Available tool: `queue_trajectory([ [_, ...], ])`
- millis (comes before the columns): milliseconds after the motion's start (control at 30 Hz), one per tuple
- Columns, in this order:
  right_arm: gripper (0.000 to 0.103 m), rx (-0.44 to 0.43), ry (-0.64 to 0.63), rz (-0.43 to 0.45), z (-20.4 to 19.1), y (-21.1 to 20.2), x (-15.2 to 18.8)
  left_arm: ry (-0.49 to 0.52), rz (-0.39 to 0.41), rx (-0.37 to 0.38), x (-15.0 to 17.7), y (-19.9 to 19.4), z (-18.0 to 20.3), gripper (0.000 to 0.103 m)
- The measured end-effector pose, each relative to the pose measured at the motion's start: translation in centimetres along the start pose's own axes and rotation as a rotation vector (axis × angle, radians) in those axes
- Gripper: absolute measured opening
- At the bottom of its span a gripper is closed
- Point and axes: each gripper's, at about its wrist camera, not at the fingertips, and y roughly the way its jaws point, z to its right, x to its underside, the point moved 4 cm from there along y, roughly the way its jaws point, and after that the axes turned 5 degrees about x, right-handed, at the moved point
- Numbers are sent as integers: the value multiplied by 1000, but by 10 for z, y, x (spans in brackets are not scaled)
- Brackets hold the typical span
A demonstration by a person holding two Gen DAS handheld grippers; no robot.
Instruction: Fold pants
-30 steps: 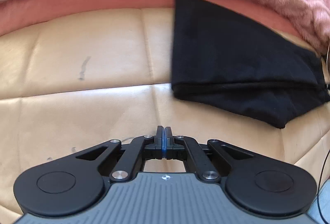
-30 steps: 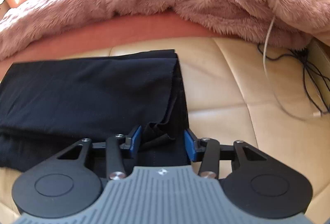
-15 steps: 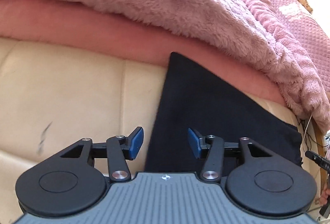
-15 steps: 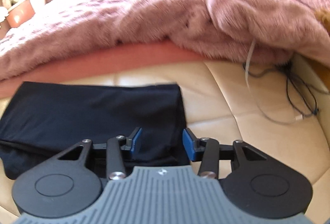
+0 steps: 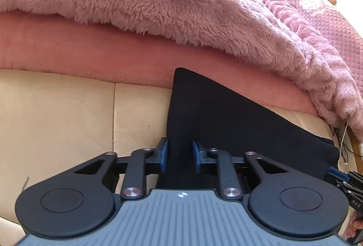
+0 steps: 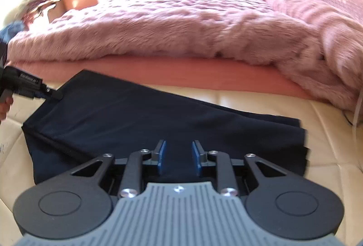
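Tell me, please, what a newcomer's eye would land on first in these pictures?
The folded black pants stand out, dark against the cream leather cushion. Behind them a fluffy pink blanket spills over the bed edge. Both the left gripper and right gripper hang open over the fabric.

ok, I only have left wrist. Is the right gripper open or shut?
Observer: Open. The right gripper has its blue pads apart and grips nothing.
Operator: Where is it on the pants?
Observer: At the near edge of the black pants, short of their right end.
Operator: Is that end tidy?
Observer: Not quite. The layer edges there are stacked but slightly staggered.
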Motion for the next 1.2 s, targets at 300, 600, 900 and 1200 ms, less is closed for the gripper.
queue_trajectory([
  [300, 14, 8, -58, -77, -25, 24, 13, 10, -16, -45, 10, -17, 0, 9],
  [600, 14, -85, -172, -144, -92, 0, 38, -60, -30, -103, 62, -94, -50, 8],
  [900, 14, -194, -247, -178, -179, -46, 76, -134, -50, -147, 112, -154, -104, 8],
  [1200, 13, -159, -165, -152, -169, -60, 68, -144, -74, -100, 105, -150, -102, 39],
])
